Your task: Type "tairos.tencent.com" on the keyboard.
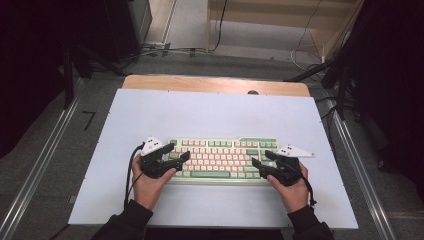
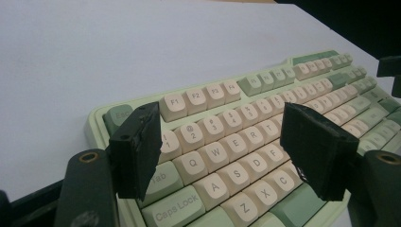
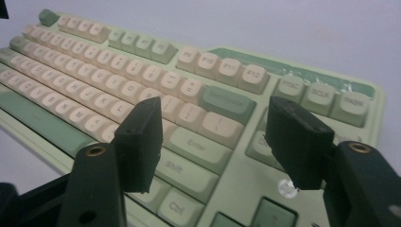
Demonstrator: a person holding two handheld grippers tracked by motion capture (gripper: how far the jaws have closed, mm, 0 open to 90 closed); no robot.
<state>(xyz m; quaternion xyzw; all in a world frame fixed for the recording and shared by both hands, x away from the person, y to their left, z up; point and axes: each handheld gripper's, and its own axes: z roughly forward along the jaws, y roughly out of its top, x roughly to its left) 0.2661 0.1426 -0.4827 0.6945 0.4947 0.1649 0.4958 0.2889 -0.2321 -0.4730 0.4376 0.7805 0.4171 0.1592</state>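
Keyboard: I see the pale-green plastic keyboard with cream and green keycaps (image 1: 222,159) flat on the white table sheet (image 1: 210,112)
Left gripper (image 1: 176,159): released — jaws apart over the keyboard's left end
Right gripper (image 1: 261,161): released — above its right end

Table (image 1: 210,115) evenly lit, surroundings dark; gripper views soft, far keys blurred.
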